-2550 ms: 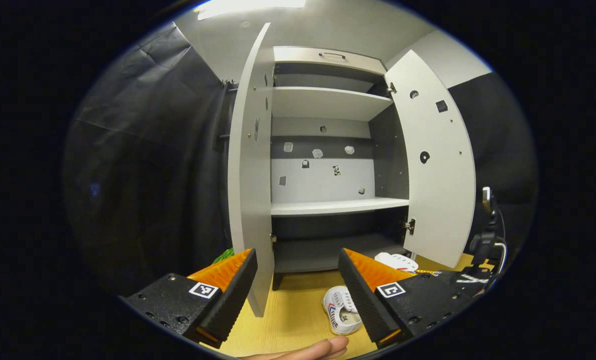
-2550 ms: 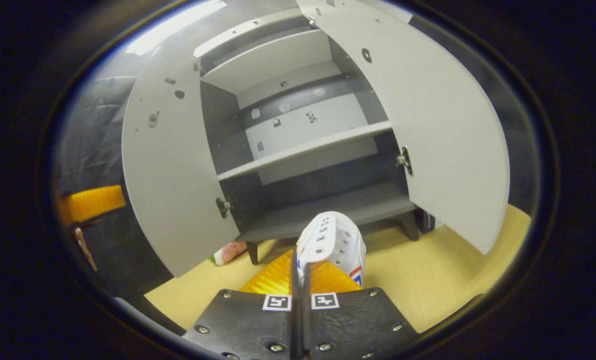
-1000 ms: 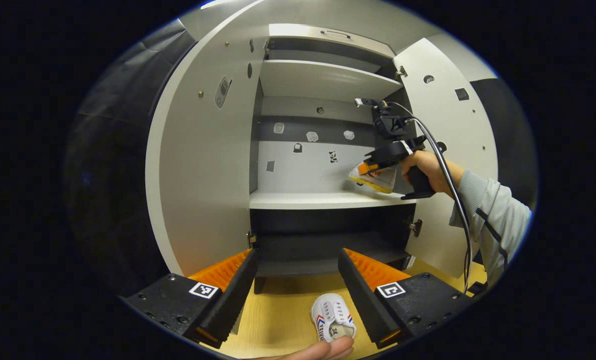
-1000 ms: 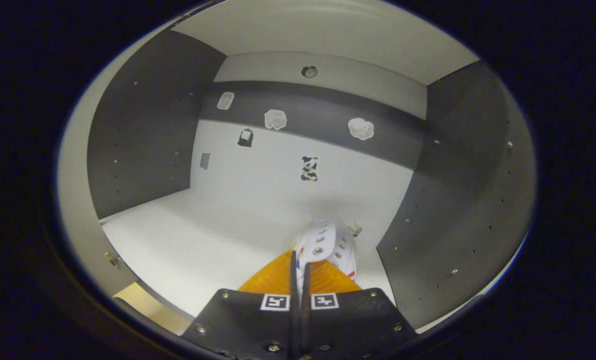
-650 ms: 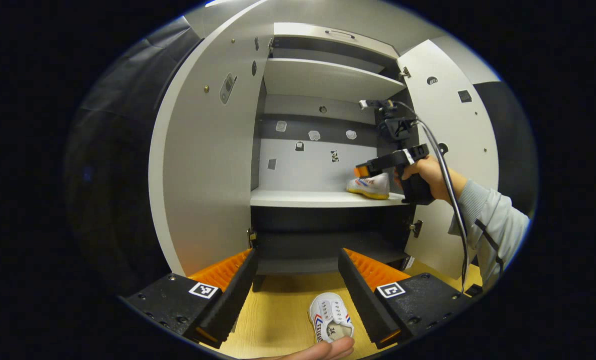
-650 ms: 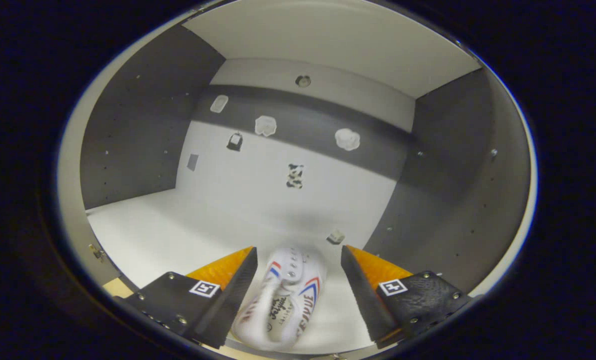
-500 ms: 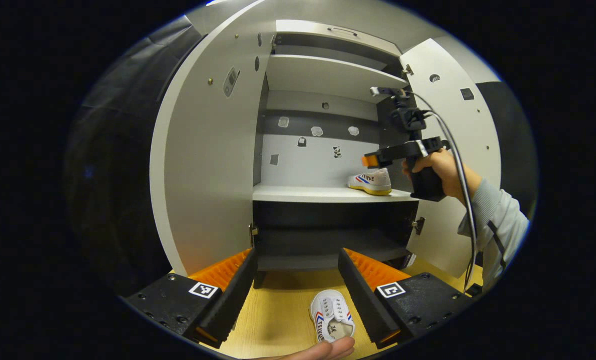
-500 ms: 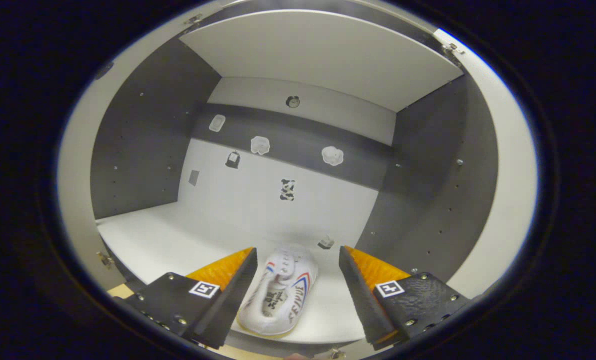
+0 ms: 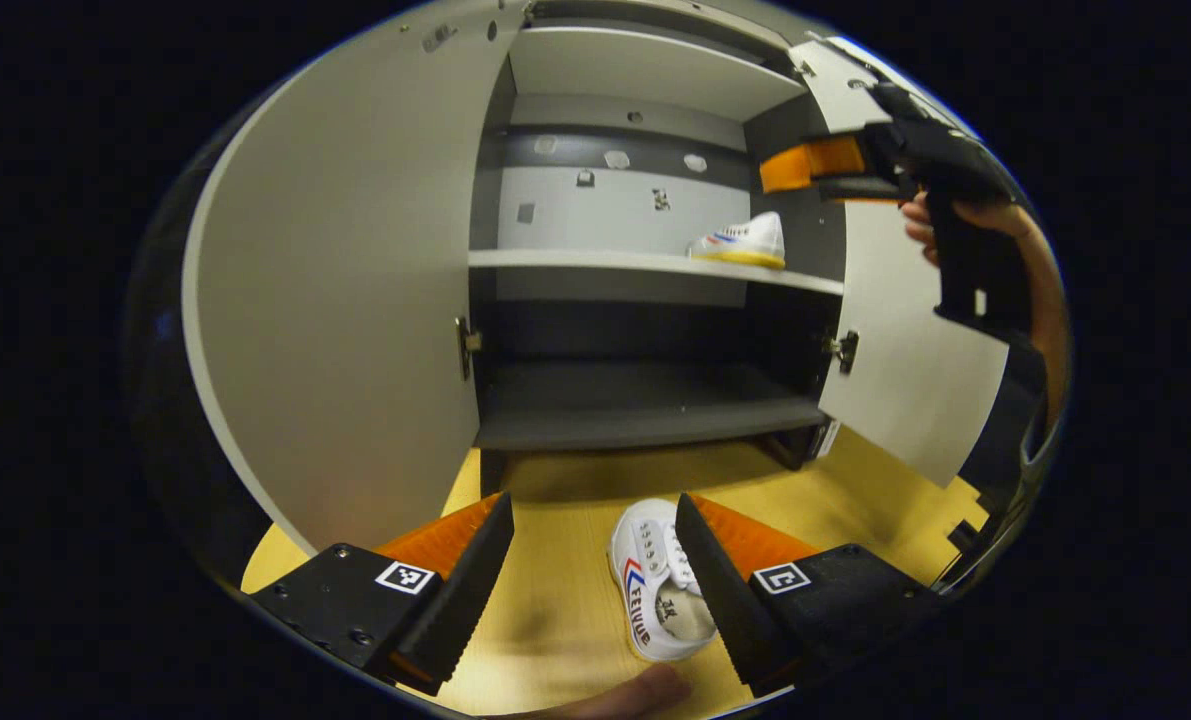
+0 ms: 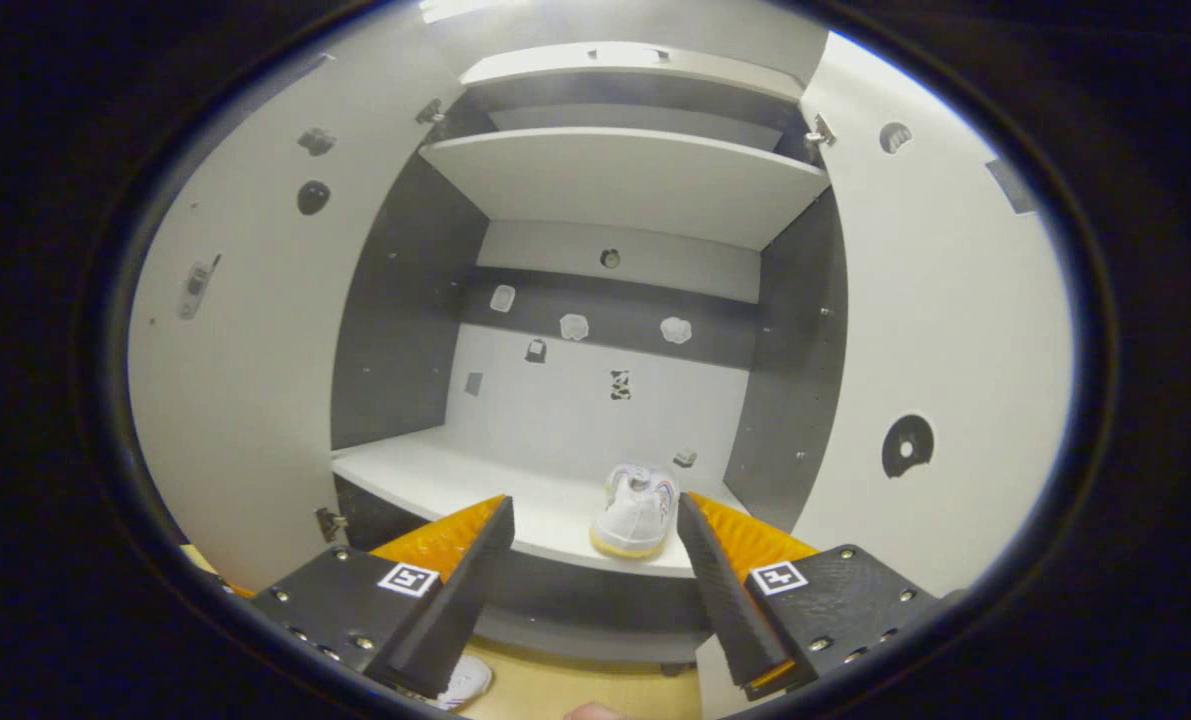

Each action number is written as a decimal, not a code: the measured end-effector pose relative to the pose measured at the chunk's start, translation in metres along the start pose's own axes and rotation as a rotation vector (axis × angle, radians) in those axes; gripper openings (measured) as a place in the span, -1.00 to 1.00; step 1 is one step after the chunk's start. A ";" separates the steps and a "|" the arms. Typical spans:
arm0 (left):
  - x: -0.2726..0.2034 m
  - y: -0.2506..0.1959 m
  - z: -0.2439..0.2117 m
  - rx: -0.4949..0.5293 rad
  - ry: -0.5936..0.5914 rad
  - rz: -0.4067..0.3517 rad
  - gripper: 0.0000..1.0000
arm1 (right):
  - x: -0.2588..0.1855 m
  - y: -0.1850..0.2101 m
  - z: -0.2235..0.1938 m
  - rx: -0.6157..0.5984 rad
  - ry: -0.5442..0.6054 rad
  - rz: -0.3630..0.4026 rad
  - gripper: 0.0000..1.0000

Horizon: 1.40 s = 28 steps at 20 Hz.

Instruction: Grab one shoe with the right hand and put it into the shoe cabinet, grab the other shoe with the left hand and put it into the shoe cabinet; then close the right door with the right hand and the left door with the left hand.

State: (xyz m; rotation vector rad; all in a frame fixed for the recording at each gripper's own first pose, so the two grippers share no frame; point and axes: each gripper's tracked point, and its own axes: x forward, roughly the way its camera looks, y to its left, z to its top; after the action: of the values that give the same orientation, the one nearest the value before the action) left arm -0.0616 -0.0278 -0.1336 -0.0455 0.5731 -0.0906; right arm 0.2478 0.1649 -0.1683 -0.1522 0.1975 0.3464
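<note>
The left tongs (image 9: 595,560) stood wide apart low over the wooden floor (image 9: 555,620), empty, with a white shoe (image 9: 658,592) lying on the floor between their fingers and just against the right-hand one. The other shoe (image 10: 637,512) sat on the middle shelf (image 10: 455,480) of the shoe cabinet (image 9: 645,150), near its right wall. The right tongs (image 10: 595,560) were also wide and empty, in front of that shelf; both doors stood open

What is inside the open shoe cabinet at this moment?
One white shoe sits on the middle shelf, at its right end. The bottom shelf looks bare. The top shelf's surface is hidden from below.
</note>
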 end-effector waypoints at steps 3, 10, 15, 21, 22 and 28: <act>0.011 -0.002 -0.033 0.050 0.093 -0.001 1.00 | -0.034 0.006 -0.016 0.019 -0.032 -0.014 0.95; 0.041 -0.008 -0.090 0.022 0.259 -0.010 0.99 | -0.117 0.000 -0.069 0.141 -0.045 -0.027 0.97; 0.055 -0.024 -0.115 0.008 0.331 -0.083 0.93 | -0.149 -0.021 -0.077 0.145 -0.057 -0.076 0.95; 0.090 -0.017 -0.111 0.036 0.309 -0.055 0.39 | -0.153 -0.037 -0.079 0.160 -0.100 -0.099 0.95; 0.094 -0.020 -0.113 0.028 0.318 -0.069 0.36 | -0.152 -0.042 -0.080 0.164 -0.111 -0.111 0.94; 0.099 -0.016 -0.102 0.011 0.283 -0.055 -0.98 | -0.154 -0.037 -0.095 0.134 -0.083 -0.094 0.97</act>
State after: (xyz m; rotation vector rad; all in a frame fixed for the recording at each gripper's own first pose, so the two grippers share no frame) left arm -0.0356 -0.0555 -0.2709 -0.0382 0.8543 -0.1547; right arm 0.1028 0.0641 -0.2230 -0.0149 0.1302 0.2442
